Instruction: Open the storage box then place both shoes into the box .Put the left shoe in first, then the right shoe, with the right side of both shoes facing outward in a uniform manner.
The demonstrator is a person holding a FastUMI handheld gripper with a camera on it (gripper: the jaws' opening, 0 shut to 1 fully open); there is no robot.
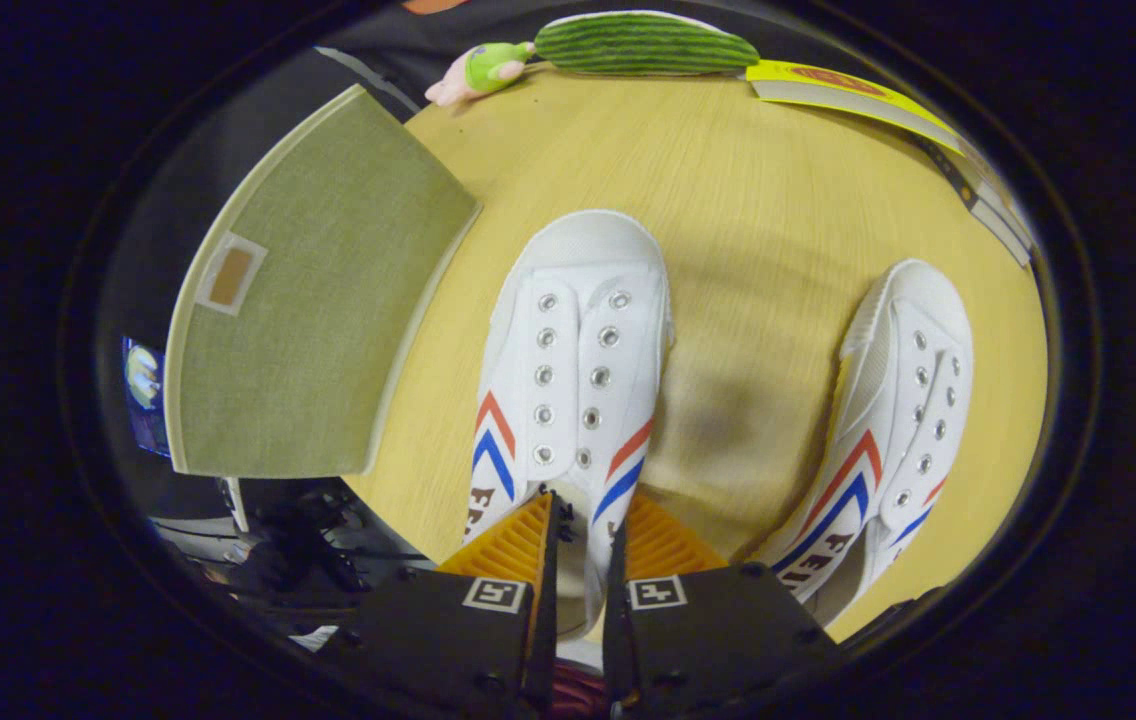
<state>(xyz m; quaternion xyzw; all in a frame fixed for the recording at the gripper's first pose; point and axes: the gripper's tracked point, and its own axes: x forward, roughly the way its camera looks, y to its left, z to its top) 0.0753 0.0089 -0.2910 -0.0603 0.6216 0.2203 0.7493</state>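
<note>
Gripper (580,535) fingers pinch the tongue edge of my near white canvas shoe with red and blue stripes (573,370), standing on the pale wooden table (758,200). Its matching white shoe (888,420) sits well apart to the right. Left lies the green fabric storage box (308,310), lid closed. Far off rest a striped green plush cucumber (643,45) and a yellow card (848,92); side lettering unreadable.

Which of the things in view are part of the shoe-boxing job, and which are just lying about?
Job:
- green fabric storage box, lid closed, left of the shoes
- white shoe with the hand-held gripper fingers nearly closed on its heel end
- second white shoe, on the table to its right

Lying about:
- striped green plush at the far table edge
- small pink-and-green toy beside it
- yellow card
</note>
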